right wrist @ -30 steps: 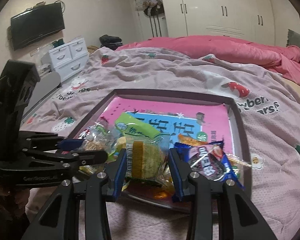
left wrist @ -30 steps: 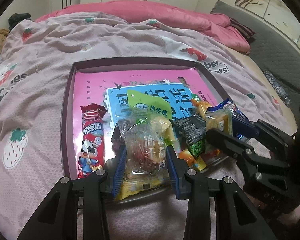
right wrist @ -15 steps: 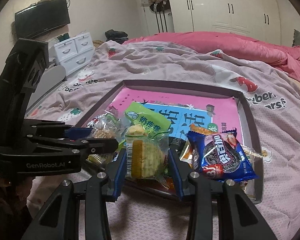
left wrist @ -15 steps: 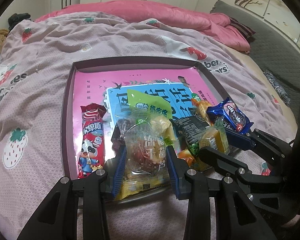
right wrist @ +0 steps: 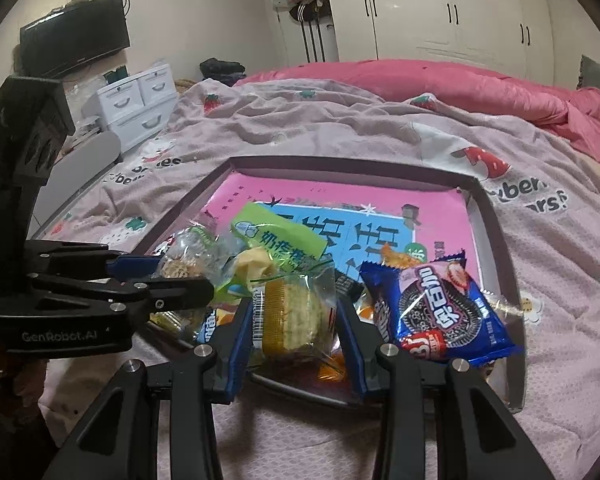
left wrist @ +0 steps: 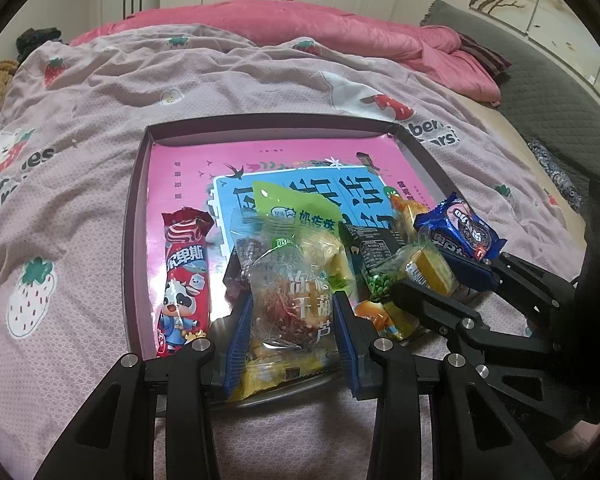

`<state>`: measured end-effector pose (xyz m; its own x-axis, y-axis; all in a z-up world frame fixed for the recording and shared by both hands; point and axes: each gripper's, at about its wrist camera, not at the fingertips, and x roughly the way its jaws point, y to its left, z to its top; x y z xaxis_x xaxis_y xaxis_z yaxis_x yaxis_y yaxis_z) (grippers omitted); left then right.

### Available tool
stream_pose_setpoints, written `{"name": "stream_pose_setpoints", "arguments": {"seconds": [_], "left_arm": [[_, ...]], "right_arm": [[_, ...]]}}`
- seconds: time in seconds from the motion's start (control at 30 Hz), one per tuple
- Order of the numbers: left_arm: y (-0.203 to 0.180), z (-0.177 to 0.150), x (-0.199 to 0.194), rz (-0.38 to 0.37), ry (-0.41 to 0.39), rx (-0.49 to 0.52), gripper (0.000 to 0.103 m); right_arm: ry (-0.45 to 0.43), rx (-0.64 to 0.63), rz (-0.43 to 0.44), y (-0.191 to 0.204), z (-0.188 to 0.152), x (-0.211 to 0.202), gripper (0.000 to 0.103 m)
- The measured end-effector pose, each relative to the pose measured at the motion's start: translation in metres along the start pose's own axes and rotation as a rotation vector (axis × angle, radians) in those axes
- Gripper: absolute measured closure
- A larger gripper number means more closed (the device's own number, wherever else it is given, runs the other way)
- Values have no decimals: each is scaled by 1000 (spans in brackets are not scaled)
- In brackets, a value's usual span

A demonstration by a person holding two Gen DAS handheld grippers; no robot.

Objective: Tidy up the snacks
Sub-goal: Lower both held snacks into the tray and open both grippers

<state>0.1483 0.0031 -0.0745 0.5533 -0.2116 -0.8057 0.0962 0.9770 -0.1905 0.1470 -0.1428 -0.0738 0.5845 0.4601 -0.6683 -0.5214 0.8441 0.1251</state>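
Both claws are mid-pick at the near edge of the tray point(left wrist: 134, 240), which sits on the bed's strawberry quilt point(left wrist: 80, 120). The left claw point(left wrist: 290, 320) is clenched on a clear packet of reddish dried fruit point(left wrist: 296, 304) printed with white Chinese characters; the right claw point(right wrist: 294, 320) is clenched on a clear-wrapped yellow wafer biscuit point(right wrist: 290, 316). The step in hand looks like lifting these two out of the heap, so the next move likely calls for carrying each to an open stretch of tray beyond the claws. Just right of the right claw lies a blue Oreo-style cookie pack point(right wrist: 440, 312); left of the left claw, a red cartoon-cow stick pack point(left wrist: 186, 276). "GenRobot.AI" shows on the left claw's body.
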Motion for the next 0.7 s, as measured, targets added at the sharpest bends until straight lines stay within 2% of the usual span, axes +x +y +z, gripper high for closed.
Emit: {"name": "stream_pose_setpoints", "arguments": {"seconds": [0.7], "left_arm": [[-1,0,-2,7,1,2,63]], "right_arm": [[-9,-6,-4,1,0,0,62]]}}
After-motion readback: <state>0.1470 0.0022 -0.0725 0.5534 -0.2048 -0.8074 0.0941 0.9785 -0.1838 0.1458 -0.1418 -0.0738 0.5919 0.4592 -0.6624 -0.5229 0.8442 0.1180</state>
